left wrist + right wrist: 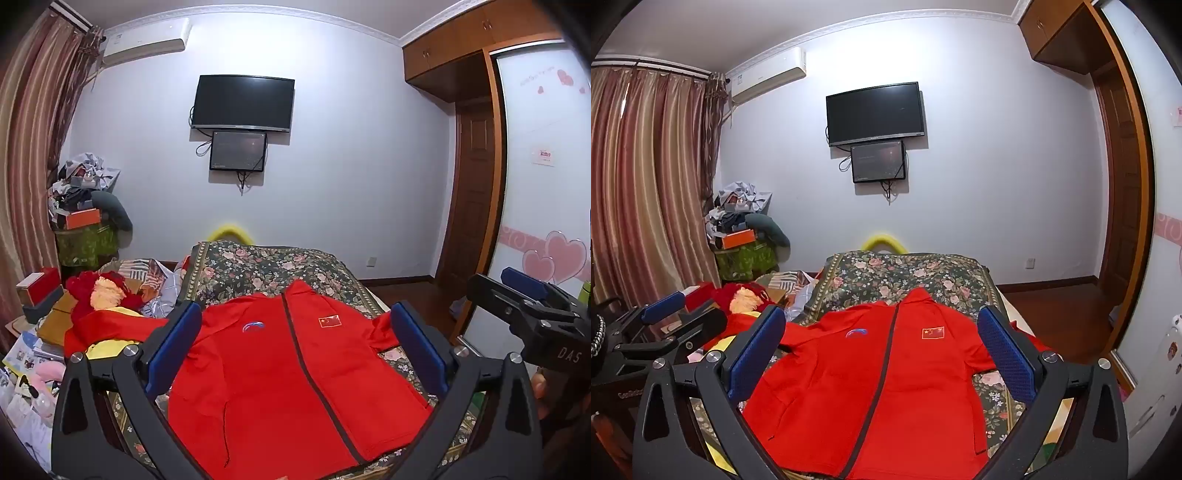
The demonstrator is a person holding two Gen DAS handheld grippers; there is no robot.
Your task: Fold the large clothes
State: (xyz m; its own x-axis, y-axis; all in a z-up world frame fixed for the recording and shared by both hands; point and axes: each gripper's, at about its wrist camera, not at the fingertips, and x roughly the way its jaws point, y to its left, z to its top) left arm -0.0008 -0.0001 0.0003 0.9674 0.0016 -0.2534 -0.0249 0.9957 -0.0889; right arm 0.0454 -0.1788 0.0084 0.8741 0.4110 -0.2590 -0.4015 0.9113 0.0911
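Observation:
A large red zip-up jacket (266, 376) lies spread flat, front up, on a floral bedspread (258, 266), collar toward the far wall. It has a dark zipper, a blue logo and a small flag patch. In the right wrist view the same jacket (886, 387) fills the lower middle. My left gripper (295, 347) hovers above the jacket's chest, wide open with nothing between its blue pads. My right gripper (882, 350) likewise hangs open over the jacket, holding nothing. The right gripper (524, 295) also shows at the right edge of the left wrist view, and the left gripper (665, 314) at the left of the right wrist view.
A pile of red and yellow cloth (107, 295), boxes and papers crowds the bed's left side. Stacked clutter (85, 206) stands in the far left corner by striped curtains (646, 184). A wardrobe (535, 184) and a dark door (1123, 184) lie to the right. A television (243, 103) hangs ahead.

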